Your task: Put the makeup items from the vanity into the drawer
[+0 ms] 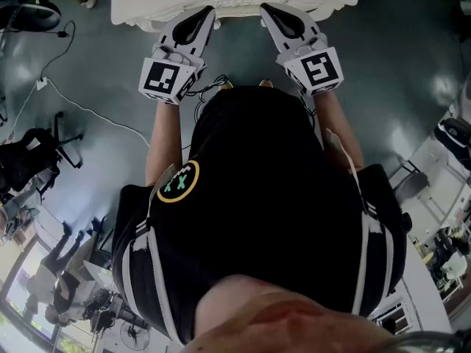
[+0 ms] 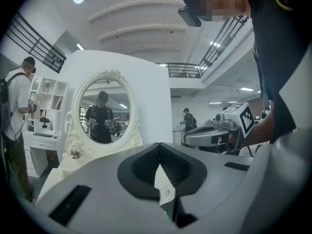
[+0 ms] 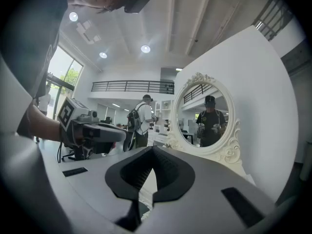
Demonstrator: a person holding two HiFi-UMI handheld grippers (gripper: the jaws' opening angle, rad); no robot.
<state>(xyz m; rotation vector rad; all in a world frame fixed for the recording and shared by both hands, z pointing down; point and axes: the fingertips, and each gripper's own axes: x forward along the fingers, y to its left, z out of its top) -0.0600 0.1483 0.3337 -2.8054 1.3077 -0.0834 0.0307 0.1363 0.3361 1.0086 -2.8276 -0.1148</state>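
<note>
In the head view the person stands before the white vanity [image 1: 147,2], whose edge runs across the top centre of the frame, with a dark floor [image 1: 96,72] on either side. The left gripper [image 1: 204,17] and the right gripper [image 1: 272,15] are held out side by side just below that edge, tips towards it, each with its marker cube [image 1: 165,79] nearer the body. The left gripper's own view shows its jaws brought together at the tip with nothing between them, only a sliver of white showing through the black pads [image 2: 141,172]; the right gripper's view shows the same, its jaws clenched and empty. Each gripper appears in the other's view: the right gripper at the right of the left gripper view, the left gripper at the left of the right gripper view. The vanity's oval mirror [image 2: 105,113], in an ornate white frame, stands at centre left in the left gripper view and at centre right in the right gripper view, and reflects the person. The makeup items cannot be made out on the vanity top, perhaps hidden by the gripper bodies. A bystander with a backpack [image 3: 141,121] stands in the background
</note>
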